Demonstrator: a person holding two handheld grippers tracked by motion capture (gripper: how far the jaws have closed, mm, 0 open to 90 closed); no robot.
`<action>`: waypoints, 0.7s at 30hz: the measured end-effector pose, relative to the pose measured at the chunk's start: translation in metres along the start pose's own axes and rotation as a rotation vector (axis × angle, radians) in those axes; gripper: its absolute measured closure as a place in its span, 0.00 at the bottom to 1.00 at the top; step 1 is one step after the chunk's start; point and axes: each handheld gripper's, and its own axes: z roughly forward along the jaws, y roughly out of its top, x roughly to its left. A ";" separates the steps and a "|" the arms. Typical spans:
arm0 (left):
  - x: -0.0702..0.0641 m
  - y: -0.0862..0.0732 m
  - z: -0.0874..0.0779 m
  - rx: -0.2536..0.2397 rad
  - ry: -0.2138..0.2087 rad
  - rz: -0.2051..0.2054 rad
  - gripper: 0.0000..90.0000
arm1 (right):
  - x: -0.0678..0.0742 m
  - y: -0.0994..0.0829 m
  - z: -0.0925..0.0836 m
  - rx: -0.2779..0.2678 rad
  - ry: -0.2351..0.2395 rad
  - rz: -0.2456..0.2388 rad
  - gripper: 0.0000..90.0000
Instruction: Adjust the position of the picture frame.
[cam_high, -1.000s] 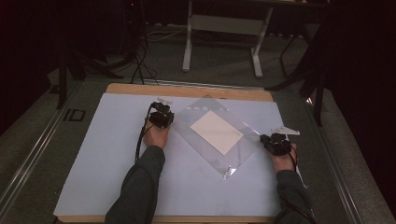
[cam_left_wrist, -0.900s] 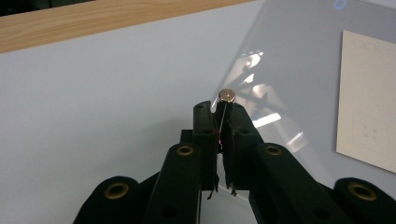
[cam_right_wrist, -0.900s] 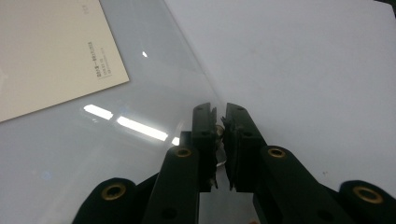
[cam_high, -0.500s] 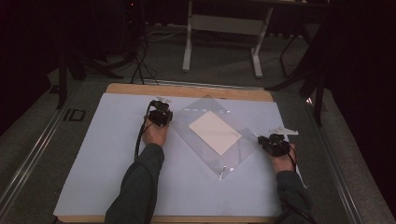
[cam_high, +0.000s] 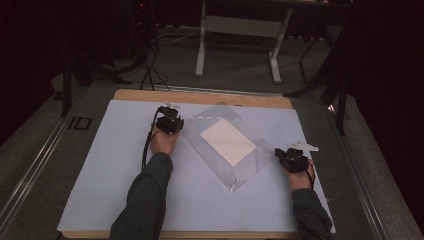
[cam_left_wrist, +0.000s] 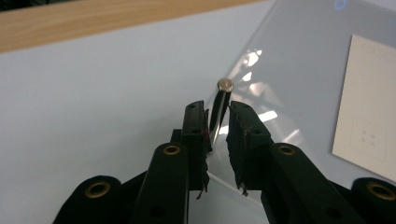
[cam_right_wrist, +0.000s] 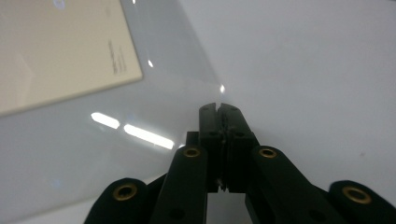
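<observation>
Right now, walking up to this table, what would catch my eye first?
A clear plastic sleeve with a cream card inside lies cornerwise mid-table on the pale blue mat. The right hand-held gripper pinches its right corner. At the left corner, the left hand-held gripper has just been opening, with the sleeve's edge and its small metal stud between the jaws.

Both our forearms in from bottom of high view, dark sleeves, hands wrapped round claw bodies. Left claw (cam_high: 171, 121) farther up surface, arm angled inward, cable trailing back along wrist. Its jaws have just been opening; narrow gap now, pads (cam_left_wrist: 195, 125) apart, thin edge standing between them. Right claw (cam_high: 291, 158) lower, out at right side, forearm short and near upright. Its jaws pressed together, pads (cam_right_wrist: 210, 122) meeting, pinched shut on thin corner.
</observation>
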 end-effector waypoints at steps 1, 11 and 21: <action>0.001 0.002 -0.001 -0.006 0.006 -0.002 0.87 | -0.004 0.004 -0.001 -0.010 -0.038 0.008 0.95; 0.000 0.004 0.000 -0.009 0.001 -0.001 0.94 | -0.008 0.011 0.013 0.044 0.047 0.002 0.94; 0.010 0.008 0.003 -0.001 -0.012 -0.054 0.87 | 0.005 0.003 0.006 0.027 0.065 -0.021 0.94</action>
